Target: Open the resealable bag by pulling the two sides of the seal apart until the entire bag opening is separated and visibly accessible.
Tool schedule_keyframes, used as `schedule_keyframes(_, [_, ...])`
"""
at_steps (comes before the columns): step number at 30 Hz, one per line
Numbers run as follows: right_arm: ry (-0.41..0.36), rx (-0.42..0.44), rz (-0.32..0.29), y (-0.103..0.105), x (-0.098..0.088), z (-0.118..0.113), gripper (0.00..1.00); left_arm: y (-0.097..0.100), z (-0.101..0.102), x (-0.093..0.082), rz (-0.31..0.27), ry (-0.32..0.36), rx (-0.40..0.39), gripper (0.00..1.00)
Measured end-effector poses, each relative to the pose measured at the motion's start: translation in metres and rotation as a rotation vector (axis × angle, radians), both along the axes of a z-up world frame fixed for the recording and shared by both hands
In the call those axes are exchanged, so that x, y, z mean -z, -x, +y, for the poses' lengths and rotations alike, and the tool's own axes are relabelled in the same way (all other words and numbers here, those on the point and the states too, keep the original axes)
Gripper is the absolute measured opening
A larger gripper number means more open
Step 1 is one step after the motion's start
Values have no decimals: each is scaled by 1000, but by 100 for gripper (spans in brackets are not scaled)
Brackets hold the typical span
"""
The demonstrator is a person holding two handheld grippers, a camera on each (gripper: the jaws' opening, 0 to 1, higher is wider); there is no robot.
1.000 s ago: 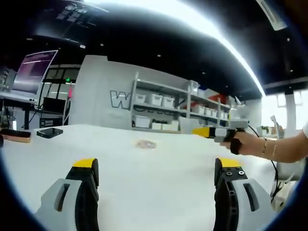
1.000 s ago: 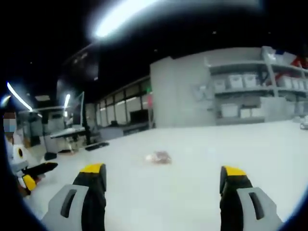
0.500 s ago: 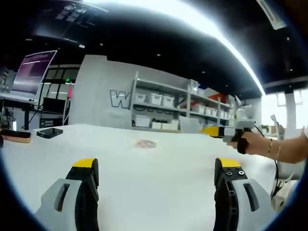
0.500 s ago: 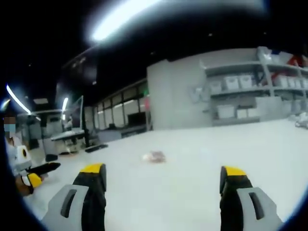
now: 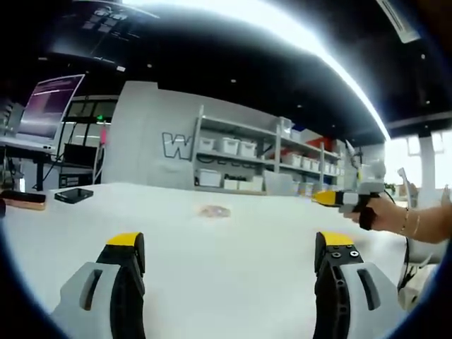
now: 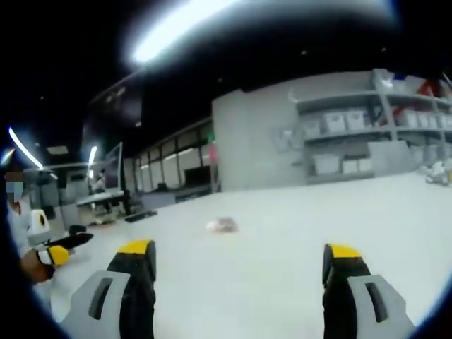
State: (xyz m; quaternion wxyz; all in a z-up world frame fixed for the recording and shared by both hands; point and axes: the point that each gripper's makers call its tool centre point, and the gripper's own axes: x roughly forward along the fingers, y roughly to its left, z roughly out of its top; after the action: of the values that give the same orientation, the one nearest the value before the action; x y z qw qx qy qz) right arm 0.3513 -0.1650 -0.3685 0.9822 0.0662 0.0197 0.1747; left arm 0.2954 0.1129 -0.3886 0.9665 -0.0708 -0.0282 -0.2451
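While the room behind is a large hall with a grey wall (image 5: 145, 134) and shelving (image 5: 247, 159) of white bins, the white surface (image 5: 226, 261) in front of that shelving runs broad and bare. Midway across it, well apart from both claws, lies the resealable bag (image 5: 214, 211), small and flat, its contents too blurred to tell. It looks light, soft and probably slippery, so each seal lip would need pinching near the top edge. Left claw (image 5: 229, 248) and right claw (image 6: 239, 258) both stand spread wide, holding nothing.
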Motion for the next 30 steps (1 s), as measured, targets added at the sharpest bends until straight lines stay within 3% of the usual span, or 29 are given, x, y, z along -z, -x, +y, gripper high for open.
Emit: schedule_keyframes(30, [-16, 83, -49, 61, 0, -56, 100, 1, 0, -1, -4, 10, -6, 100])
